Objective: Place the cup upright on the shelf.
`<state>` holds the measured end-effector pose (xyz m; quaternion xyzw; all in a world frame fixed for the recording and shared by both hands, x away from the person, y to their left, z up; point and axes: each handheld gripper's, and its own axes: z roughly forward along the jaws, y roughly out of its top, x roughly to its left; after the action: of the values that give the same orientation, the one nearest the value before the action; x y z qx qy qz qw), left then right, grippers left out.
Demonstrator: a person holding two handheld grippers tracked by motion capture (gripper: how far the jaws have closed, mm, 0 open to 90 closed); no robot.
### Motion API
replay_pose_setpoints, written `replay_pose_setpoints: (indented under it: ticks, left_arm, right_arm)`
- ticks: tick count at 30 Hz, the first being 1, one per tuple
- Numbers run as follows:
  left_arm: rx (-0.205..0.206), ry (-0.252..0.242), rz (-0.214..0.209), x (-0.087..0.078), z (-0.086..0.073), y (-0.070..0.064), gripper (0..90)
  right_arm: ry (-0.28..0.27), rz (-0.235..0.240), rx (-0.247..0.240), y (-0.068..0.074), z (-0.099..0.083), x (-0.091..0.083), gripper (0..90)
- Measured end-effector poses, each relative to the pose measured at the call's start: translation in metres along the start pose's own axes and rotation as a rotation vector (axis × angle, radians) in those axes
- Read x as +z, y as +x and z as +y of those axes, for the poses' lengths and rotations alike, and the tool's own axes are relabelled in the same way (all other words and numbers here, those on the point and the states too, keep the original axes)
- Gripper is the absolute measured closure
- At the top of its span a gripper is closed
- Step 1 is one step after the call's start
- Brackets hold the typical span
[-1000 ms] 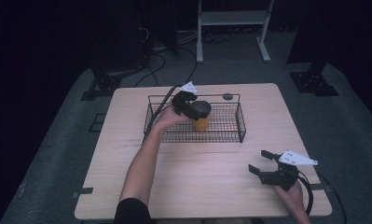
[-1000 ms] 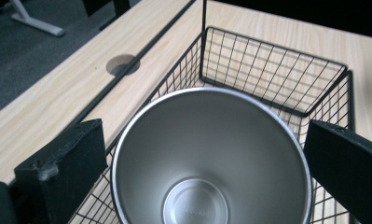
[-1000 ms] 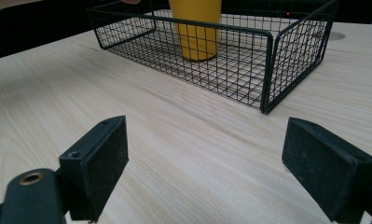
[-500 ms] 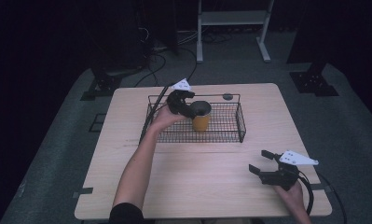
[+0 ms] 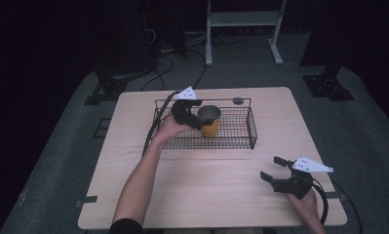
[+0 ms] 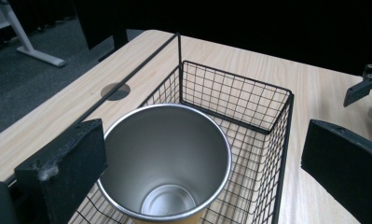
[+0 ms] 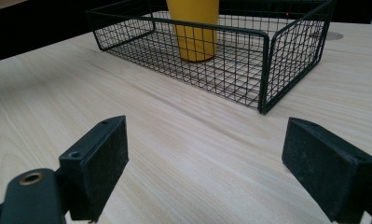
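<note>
Both hand-held grippers gape wide: left [image 5: 194, 117] straddling the cup [image 5: 209, 120], right [image 5: 275, 171] holding nothing.

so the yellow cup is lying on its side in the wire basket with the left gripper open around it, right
Not quite. The yellow cup stands upright in the wire basket, not on its side: the left gripper view looks straight down into its open mouth, and the right gripper view shows it standing on its base. The left gripper is indeed open around it.

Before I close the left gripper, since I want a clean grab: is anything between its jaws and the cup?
Nothing visible. The left gripper is open, its jaws either side of the cup, which stands in the basket.
</note>
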<state>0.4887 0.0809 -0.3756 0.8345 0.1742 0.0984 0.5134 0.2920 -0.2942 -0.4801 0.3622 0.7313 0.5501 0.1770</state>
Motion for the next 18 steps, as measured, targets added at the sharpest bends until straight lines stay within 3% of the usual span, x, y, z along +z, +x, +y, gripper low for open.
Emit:
replay_pose_setpoints:
  ticks: [18]
  left_arm:
    - [-0.003, -0.032, 0.003, -0.017, -0.007, -0.014, 0.0]
  right_arm:
    - [0.014, -0.014, -0.012, 0.002, 0.0, 0.001, 13.4]
